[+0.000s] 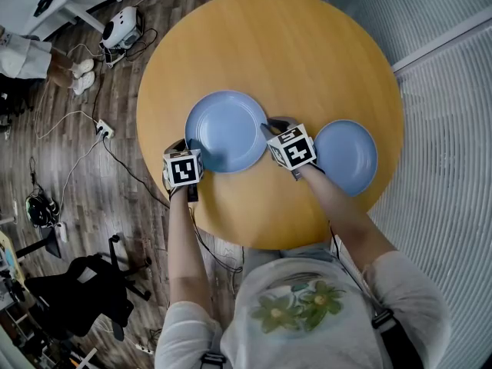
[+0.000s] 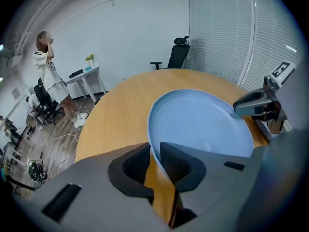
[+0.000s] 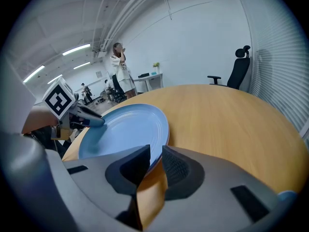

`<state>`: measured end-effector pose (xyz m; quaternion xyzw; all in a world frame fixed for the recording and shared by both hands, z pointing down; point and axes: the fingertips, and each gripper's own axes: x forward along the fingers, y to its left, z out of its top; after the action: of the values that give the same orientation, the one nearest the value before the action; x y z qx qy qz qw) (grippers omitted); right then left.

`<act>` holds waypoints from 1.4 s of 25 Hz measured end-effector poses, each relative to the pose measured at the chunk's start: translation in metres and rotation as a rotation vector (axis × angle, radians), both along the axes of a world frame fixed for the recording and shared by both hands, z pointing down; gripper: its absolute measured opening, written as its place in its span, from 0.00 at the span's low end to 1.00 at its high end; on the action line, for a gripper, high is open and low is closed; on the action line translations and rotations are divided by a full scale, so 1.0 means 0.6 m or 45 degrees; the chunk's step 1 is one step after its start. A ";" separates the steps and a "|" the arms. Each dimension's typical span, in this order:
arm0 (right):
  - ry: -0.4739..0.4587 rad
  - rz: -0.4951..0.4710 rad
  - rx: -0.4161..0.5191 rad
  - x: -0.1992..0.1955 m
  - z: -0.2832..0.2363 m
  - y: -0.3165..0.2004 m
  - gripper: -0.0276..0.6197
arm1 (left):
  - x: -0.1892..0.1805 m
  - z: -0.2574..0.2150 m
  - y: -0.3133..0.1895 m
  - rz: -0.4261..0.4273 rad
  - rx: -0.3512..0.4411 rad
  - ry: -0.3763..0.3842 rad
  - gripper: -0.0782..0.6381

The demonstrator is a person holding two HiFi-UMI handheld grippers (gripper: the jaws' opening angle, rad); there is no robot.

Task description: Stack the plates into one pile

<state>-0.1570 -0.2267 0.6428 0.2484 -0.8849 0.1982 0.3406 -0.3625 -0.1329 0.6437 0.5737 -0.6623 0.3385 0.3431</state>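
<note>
A large blue plate [image 1: 227,131] lies at the middle of the round wooden table [image 1: 292,44]. A smaller blue plate [image 1: 346,156] lies to its right, apart from it. My left gripper [image 1: 187,151] is at the large plate's left rim, and in the left gripper view the rim [image 2: 152,144] runs between the pads of my left gripper [image 2: 154,149], which pinch it. My right gripper [image 1: 270,133] holds the opposite rim. In the right gripper view the large plate [image 3: 123,129] sits between the pads of my right gripper [image 3: 155,151], with that side slightly raised off the table.
The table's near edge [image 1: 254,241] is just behind both grippers. The far half of the tabletop holds nothing. On the floor at the left are cables, a power strip [image 1: 104,131] and a black office chair [image 1: 84,290]. A person [image 2: 48,66] stands far off by a white desk.
</note>
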 end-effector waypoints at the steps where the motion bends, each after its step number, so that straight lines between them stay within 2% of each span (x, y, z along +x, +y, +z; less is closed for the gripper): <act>1: -0.009 0.003 0.002 0.000 -0.003 -0.001 0.19 | 0.000 0.000 -0.001 0.012 0.005 -0.024 0.21; 5: -0.044 0.007 0.018 0.003 -0.028 0.001 0.19 | -0.016 -0.006 -0.001 0.001 0.055 -0.109 0.25; 11: -0.101 0.018 0.052 0.024 -0.077 0.017 0.19 | -0.018 -0.066 0.016 -0.069 0.154 -0.118 0.27; 19: -0.200 0.099 0.097 0.085 -0.153 0.056 0.18 | 0.052 -0.152 0.044 0.008 0.341 -0.103 0.18; 21: -0.225 0.122 0.114 0.103 -0.175 0.070 0.17 | 0.082 -0.178 0.052 0.005 0.389 -0.050 0.15; 25: -0.240 0.154 0.138 0.146 -0.195 0.119 0.13 | 0.158 -0.206 0.085 -0.031 0.489 0.191 0.14; 28: -0.215 0.178 0.153 0.192 -0.201 0.162 0.12 | 0.221 -0.214 0.113 -0.026 0.508 0.310 0.13; 32: -0.180 0.226 0.116 0.265 -0.189 0.213 0.12 | 0.313 -0.209 0.138 0.059 0.489 0.434 0.13; 35: -0.170 0.295 0.070 0.321 -0.170 0.239 0.12 | 0.376 -0.199 0.149 0.165 0.455 0.475 0.13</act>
<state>0.0353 -0.0834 0.5406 0.3445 -0.8761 0.2279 0.2487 -0.1370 -0.0434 0.5245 0.7189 -0.5987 0.1260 0.3300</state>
